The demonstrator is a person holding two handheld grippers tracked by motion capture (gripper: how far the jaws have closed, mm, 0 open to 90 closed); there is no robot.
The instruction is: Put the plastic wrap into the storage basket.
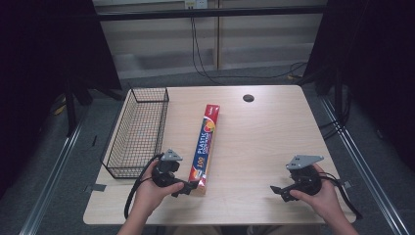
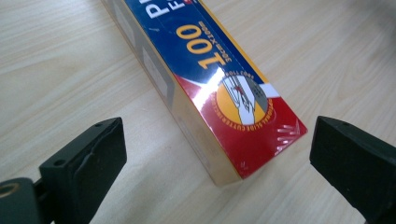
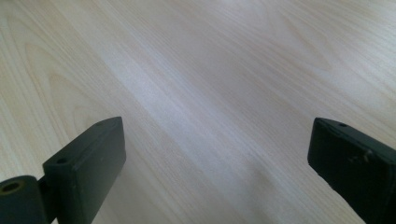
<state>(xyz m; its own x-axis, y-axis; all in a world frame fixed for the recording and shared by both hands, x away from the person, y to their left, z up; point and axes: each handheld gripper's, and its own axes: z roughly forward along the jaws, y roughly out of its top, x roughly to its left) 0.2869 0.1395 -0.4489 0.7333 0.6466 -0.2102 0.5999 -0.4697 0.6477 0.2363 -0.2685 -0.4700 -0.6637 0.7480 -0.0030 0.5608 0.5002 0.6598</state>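
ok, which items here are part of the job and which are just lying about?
In play:
- plastic wrap box, lying flat on the table
- left claw, open, jaws either side of the box's near end
- wire basket, beside the box, a likely target

Lying about:
- right claw, open over bare wood
- grommet hole at the far edge
- cables on the floor beyond

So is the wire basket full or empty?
Empty: the wire basket has nothing inside. The plastic wrap box lies flat on the table beside it.
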